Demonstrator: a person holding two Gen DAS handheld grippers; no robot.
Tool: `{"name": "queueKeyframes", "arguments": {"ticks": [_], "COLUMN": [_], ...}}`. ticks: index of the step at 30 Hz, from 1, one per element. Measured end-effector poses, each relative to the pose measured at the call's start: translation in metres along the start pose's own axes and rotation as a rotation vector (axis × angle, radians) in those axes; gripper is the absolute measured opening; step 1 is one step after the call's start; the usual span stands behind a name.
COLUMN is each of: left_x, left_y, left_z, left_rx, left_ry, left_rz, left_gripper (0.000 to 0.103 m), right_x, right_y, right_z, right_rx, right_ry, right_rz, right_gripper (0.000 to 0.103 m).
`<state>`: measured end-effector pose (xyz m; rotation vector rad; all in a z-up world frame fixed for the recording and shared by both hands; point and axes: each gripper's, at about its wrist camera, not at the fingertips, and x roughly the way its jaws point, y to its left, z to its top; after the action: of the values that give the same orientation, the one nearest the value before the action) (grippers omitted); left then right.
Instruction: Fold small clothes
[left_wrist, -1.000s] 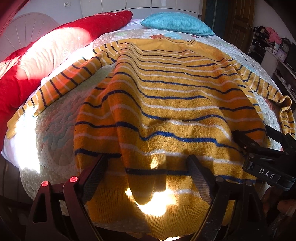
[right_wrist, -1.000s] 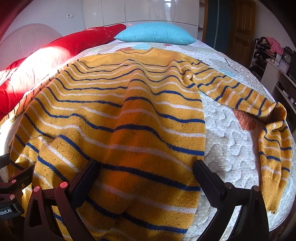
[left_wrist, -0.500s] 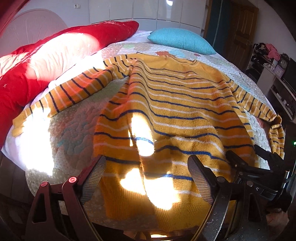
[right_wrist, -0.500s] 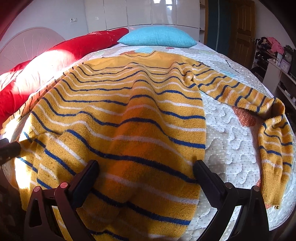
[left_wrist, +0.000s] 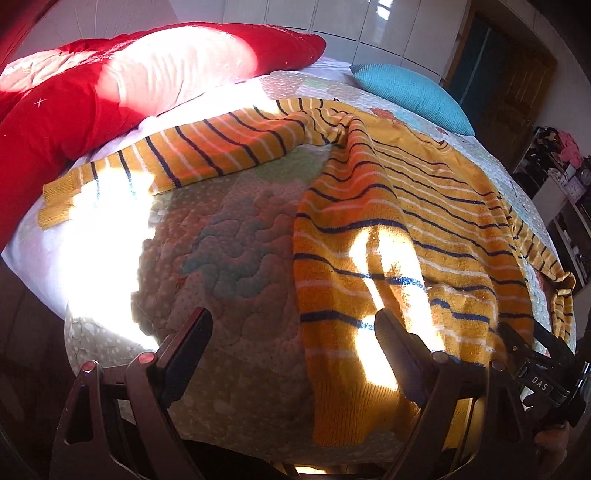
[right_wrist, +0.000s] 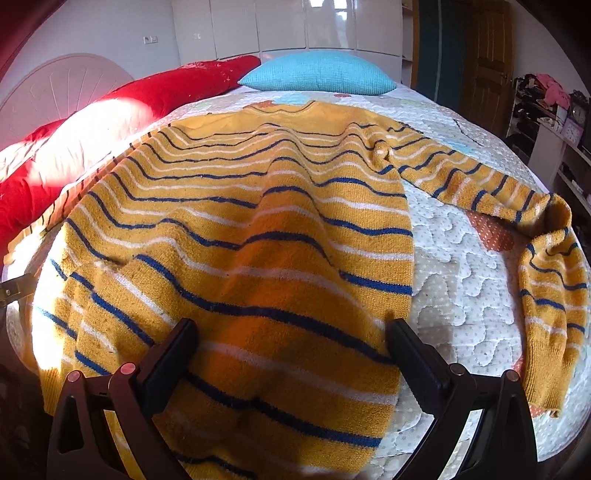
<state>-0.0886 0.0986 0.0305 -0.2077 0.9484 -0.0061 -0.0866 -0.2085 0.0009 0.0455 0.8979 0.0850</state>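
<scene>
1. I see the sweater (right_wrist: 236, 258) spread flat on the bed (right_wrist: 461, 295), hem at the near edge
2. My left gripper (left_wrist: 291, 339) is closing slightly, jaws wide, empty
3. My right gripper (right_wrist: 291, 343) stands wide over the hem

- Bed (right_wrist: 461, 266): covered by a white quilted spread with dotted, coloured patches.
- Red bolster (left_wrist: 66, 107) along the bed's left side; teal pillow (right_wrist: 317, 75) at the far end.
- Glossy white wardrobe panels (right_wrist: 280, 26) behind the bed.
- Brown wooden door (right_wrist: 491, 55) at right rear.
- Cluttered shelving (right_wrist: 546, 107) on the right wall.
- Strong sunlight patches (left_wrist: 92, 258) fall across the spread.
</scene>
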Motion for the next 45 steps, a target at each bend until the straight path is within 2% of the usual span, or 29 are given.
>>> {"name": "queueKeyframes", "arguments": {"ticks": [2, 5, 8, 9, 11, 12, 13, 16, 18, 19, 20, 22, 26, 28, 32, 34, 36, 37, 39, 40, 42, 45], "left_x": [0.005, 0.010, 0.015, 0.015, 0.015, 0.014, 0.014, 0.008, 0.000, -0.006, -0.013, -0.025, -0.040, -0.040, -0.034, -0.036, -0.043, -0.046, -0.050, -0.052, -0.054, -0.045], "left_y": [-0.003, -0.010, -0.016, -0.018, -0.025, -0.026, -0.027, -0.027, -0.023, -0.019, -0.013, 0.003, 0.027, 0.031, 0.035, 0.039, 0.046, 0.051, 0.067, 0.077, 0.100, 0.135], "left_z": [0.000, -0.002, -0.004, -0.005, -0.006, -0.006, -0.005, 0.000, 0.002, 0.003, 0.003, 0.003, -0.009, -0.018, -0.028, -0.023, -0.013, -0.007, 0.006, 0.013, 0.024, 0.040], "left_rx": [0.010, 0.026, 0.024, 0.030, 0.062, 0.075, 0.074, 0.073, 0.065, 0.055, 0.042, 0.010, -0.051, -0.053, -0.062, -0.077, -0.093, -0.098, -0.131, -0.161, -0.226, -0.291], "left_ry": [0.017, 0.018, 0.019, 0.020, 0.021, 0.023, 0.032, 0.040, 0.030, 0.023, 0.015, 0.012, 0.036, 0.053, 0.069, 0.052, 0.005, -0.017, -0.055, -0.079, -0.131, -0.150], "left_rz": [-0.045, -0.102, -0.124, -0.120, -0.093, -0.085, -0.109, -0.102, -0.071, -0.063, -0.053, -0.056, -0.099, -0.081, -0.061, -0.068, -0.031, -0.006, 0.029, 0.046, 0.097, 0.150], "left_gripper": [0.083, 0.083, 0.082, 0.077, 0.028, 0.018, 0.009, 0.008, 0.007, 0.007, 0.007, 0.007, 0.006, 0.003, 0.003, 0.005, 0.006, 0.013, 0.039, 0.061, 0.070, 0.070], "right_x": [-0.017, -0.037, -0.035, -0.032, -0.034, -0.037, -0.038, -0.033, -0.025, -0.024, -0.026, -0.030, -0.046, -0.050, -0.053, -0.059, -0.065, -0.068, -0.074, -0.076, -0.075, -0.066], "right_y": [-0.015, -0.040, -0.064, -0.070, -0.070, -0.064, -0.057, -0.032, -0.019, -0.021, -0.025, -0.036, -0.042, -0.042, -0.031, -0.024, -0.019, -0.017, -0.019, -0.019, -0.020, -0.021], "right_z": [0.006, 0.008, -0.008, -0.017, -0.031, -0.035, -0.037, -0.040, -0.039, -0.037, -0.035, -0.033, -0.044, -0.052, -0.060, -0.057, -0.051, -0.046, -0.036, -0.030, -0.017, 0.003], "right_rx": [0.049, 0.102, 0.169, 0.193, 0.173, 0.139, 0.112, 0.054, 0.011, 0.025, 0.058, 0.101, 0.082, 0.071, -0.014, -0.057, -0.096, -0.106, -0.112, -0.113, -0.104, -0.060], "right_ry": [-0.032, -0.035, 0.074, 0.118, 0.133, 0.135, 0.152, 0.182, 0.180, 0.177, 0.177, 0.190, 0.219, 0.237, 0.263, 0.230, 0.197, 0.176, 0.132, 0.111, 0.076, 0.053], "right_rz": [0.095, 0.140, 0.226, 0.266, 0.291, 0.291, 0.306, 0.324, 0.241, 0.249, 0.279, 0.307, 0.281, 0.272, 0.207, 0.176, 0.147, 0.138, 0.126, 0.121, 0.111, 0.133], "right_gripper": [0.091, 0.090, 0.085, 0.080, 0.080, 0.079, 0.078, 0.059, 0.033, 0.028, 0.012, 0.012, 0.010, 0.010, 0.010, 0.010, 0.013, 0.016, 0.035, 0.039, 0.042, 0.044]}}
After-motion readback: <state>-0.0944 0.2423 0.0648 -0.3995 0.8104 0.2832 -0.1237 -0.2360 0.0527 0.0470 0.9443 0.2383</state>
